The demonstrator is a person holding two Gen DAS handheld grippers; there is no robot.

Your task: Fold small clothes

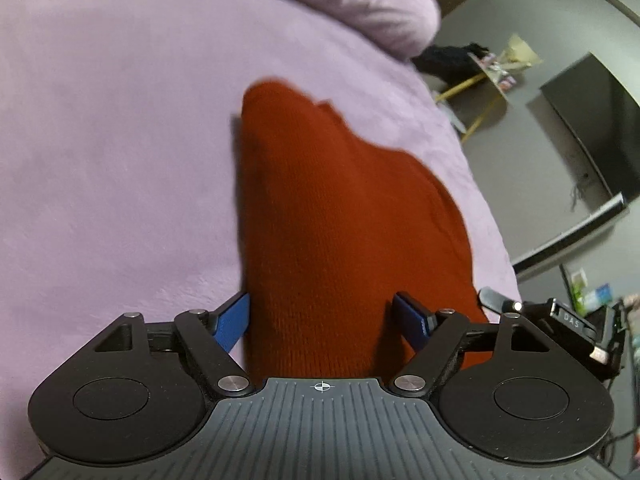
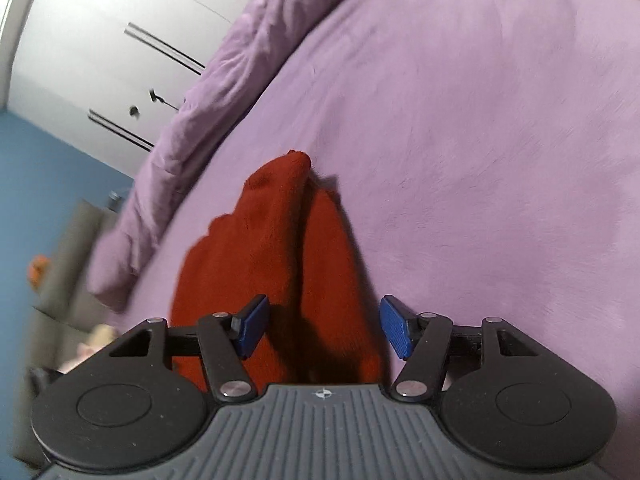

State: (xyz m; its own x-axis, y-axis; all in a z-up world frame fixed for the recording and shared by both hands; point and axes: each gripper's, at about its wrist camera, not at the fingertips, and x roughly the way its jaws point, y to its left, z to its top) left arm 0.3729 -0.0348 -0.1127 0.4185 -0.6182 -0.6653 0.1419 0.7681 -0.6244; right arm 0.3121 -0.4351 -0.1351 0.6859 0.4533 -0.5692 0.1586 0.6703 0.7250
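A dark red knitted garment (image 1: 340, 208) lies on the lilac bed cover (image 1: 120, 120), narrowing to a point at its far end. My left gripper (image 1: 322, 322) stands open just above its near part; the cloth runs between the blue pads (image 1: 230, 326) with no grip visible. In the right wrist view the same red garment (image 2: 288, 248) shows a lengthwise fold down its middle on the purple cover (image 2: 480, 160). My right gripper (image 2: 323, 328) is open over it, its blue pads (image 2: 394, 332) apart on either side of the cloth.
A bunched purple duvet (image 2: 200, 120) lies along the bed's left edge, with a white wardrobe (image 2: 100, 60) behind it. Beyond the bed's right edge are a dark TV (image 1: 592, 128), a small yellow-legged table (image 1: 492, 76) and a black device part (image 1: 568, 322).
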